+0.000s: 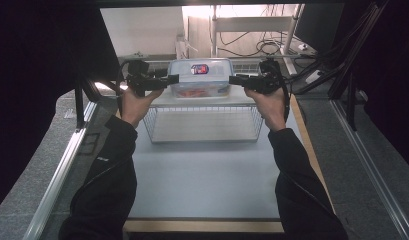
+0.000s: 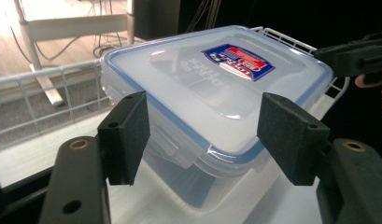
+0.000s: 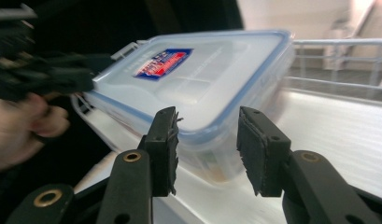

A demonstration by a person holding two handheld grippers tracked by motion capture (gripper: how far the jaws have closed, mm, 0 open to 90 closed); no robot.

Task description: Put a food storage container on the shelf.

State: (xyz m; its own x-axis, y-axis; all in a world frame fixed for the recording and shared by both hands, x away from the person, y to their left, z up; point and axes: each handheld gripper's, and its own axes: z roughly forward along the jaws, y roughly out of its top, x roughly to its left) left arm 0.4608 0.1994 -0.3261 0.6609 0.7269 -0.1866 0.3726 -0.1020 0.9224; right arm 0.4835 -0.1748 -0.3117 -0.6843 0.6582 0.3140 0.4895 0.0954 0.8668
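You flank the lidded plastic box point(image 1: 200, 76), upper centre of the frame, left hand-held gripper point(image 2: 212, 135) and right hand-held gripper point(image 3: 207, 151) both part-open, gripping nothing, seemingly aligned for its side latches.

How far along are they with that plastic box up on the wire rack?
The lidded box already sits on top of the wire rack, lid latched. Both grippers are at its ends: the left gripper and right gripper each have open jaws around a corner, pads not pressing. Whether they are about to grip or have just released is unclear; either closing or backing away remains.
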